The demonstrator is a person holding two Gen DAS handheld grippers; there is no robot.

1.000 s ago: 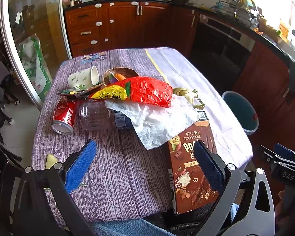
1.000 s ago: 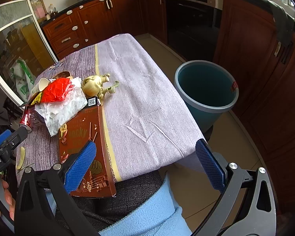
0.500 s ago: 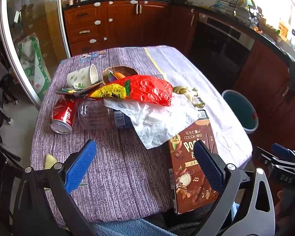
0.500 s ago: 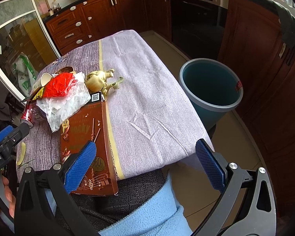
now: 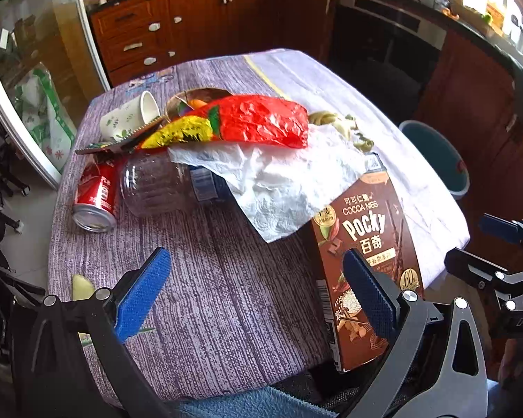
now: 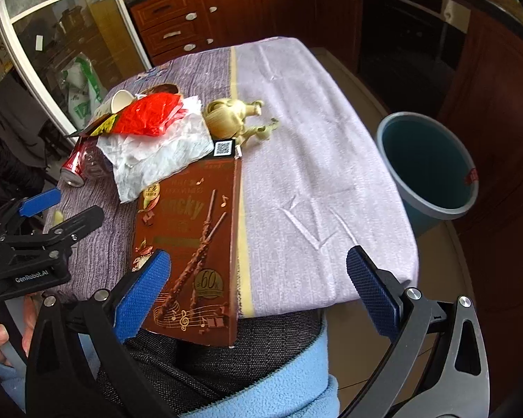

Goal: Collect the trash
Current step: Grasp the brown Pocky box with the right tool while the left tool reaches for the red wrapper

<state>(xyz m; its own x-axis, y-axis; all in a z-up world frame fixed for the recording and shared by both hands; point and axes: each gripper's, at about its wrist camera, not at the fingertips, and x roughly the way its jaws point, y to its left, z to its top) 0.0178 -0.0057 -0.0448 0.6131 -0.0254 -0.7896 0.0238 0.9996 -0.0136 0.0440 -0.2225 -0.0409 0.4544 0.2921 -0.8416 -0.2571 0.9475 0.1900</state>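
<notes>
A pile of trash lies on the purple-clothed table (image 5: pixel 226 278): a brown Pocky box (image 5: pixel 362 244) overhanging the near edge, a white paper napkin (image 5: pixel 279 181), a red and yellow snack bag (image 5: pixel 258 122), a clear plastic bottle (image 5: pixel 157 181), a red soda can (image 5: pixel 96 196) and a paper cup (image 5: pixel 129 116). My left gripper (image 5: pixel 258 292) is open and empty above the near table edge, its right finger over the box. My right gripper (image 6: pixel 258 292) is open and empty, its left finger over the Pocky box (image 6: pixel 191 237). A teal trash bin (image 6: pixel 429 167) stands on the floor to the right.
A yellowish toy figure (image 6: pixel 233 118) lies by the napkin. A wooden bowl (image 5: pixel 195 99) sits behind the bag, and a small yellow peel (image 5: pixel 82 285) lies near the left table edge. Kitchen cabinets (image 5: pixel 191 28) and an oven line the back and right.
Both grippers have moved slightly forward toward the table; the trash pile and the Pocky box look larger and nearer. Both stay open. No object has moved.
</notes>
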